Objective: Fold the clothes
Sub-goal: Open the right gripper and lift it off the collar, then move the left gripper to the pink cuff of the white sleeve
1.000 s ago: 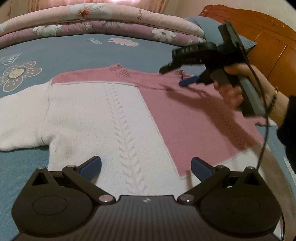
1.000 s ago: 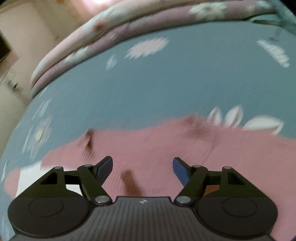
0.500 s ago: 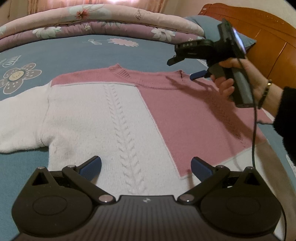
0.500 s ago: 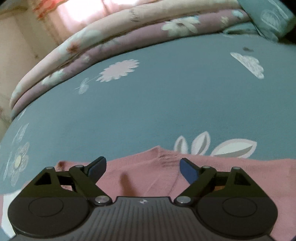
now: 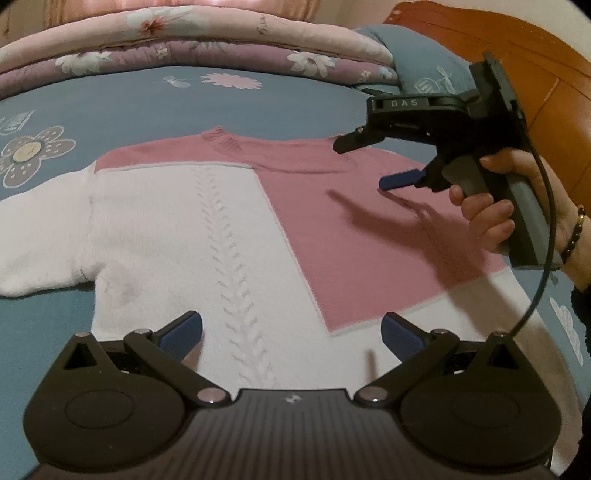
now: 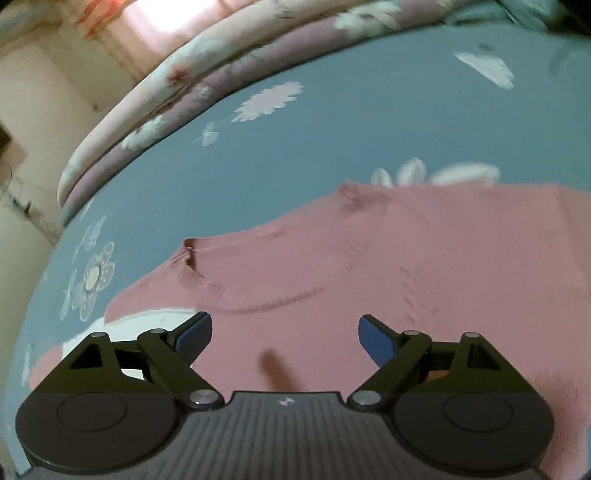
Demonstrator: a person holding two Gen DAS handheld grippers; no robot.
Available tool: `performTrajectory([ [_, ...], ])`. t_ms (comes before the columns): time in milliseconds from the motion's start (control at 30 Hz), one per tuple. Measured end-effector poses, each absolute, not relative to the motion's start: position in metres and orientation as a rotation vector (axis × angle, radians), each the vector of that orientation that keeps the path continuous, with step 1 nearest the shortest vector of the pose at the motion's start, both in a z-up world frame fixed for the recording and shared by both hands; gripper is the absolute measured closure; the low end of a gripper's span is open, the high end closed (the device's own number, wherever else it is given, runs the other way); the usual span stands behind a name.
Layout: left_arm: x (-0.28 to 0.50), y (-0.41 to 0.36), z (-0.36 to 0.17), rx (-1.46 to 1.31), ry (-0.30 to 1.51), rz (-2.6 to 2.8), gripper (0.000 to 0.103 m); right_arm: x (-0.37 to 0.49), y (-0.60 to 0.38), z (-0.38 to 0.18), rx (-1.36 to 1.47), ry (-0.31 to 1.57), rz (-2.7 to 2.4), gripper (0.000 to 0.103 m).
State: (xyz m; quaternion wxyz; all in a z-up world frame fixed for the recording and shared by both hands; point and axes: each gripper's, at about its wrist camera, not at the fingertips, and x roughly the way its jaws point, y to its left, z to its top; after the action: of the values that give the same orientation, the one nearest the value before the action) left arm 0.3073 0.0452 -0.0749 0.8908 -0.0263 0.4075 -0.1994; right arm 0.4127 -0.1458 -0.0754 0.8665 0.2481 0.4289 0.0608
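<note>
While both claws stand released above the sweater (image 5: 207, 236), nothing is gripped. The right gripper (image 5: 373, 162) hovers near the bed's (image 5: 277, 107) far edge; a shallow pinch there risks lifting one knit layer. The left gripper (image 5: 291, 328) waits at the near hem.

Blue floral bedsheet (image 5: 122, 99) covers the bed. Folded pink and purple quilts (image 5: 192, 40) stacked at far edge, wooden headboard (image 5: 535, 66) right. Cream wall (image 6: 44, 92), bright curtained window (image 6: 155, 14).

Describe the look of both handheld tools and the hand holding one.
Left tool: black linkage arms, silver pivot pins, blue ribbed pads, ridged grey body bearing a small white logo. Right tool: same build, "DAS" lettering, grey handle, black cable. Right hand: bare skin, dark beaded bracelet, dark sleeve.
</note>
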Motion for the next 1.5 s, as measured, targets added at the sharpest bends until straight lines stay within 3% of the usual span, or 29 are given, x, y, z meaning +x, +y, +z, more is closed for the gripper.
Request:
performTrajectory([
  [333,0.305,0.04,-0.073,-0.061,0.853,-0.456,0.001,0.384,-0.197,-0.075,0.644,0.868,0.013,0.013],
  [600,0.302,0.031,-0.077,-0.046,0.864,-0.469,0.001,0.34,-0.181,-0.083,0.625,0.905,0.125,0.013],
  [867,0.301,0.025,-0.082,-0.03,0.874,-0.474,0.001,0.289,-0.24,-0.068,0.779,0.83,-0.01,0.012],
  [1200,0.301,0.022,-0.08,-0.042,0.887,-0.481,0.001,0.195,-0.231,-0.084,0.785,0.874,-0.015,0.011],
  [1500,0.284,0.011,-0.065,-0.036,0.857,-0.524,0.001,0.126,-0.193,-0.048,0.766,0.86,0.053,0.009],
])
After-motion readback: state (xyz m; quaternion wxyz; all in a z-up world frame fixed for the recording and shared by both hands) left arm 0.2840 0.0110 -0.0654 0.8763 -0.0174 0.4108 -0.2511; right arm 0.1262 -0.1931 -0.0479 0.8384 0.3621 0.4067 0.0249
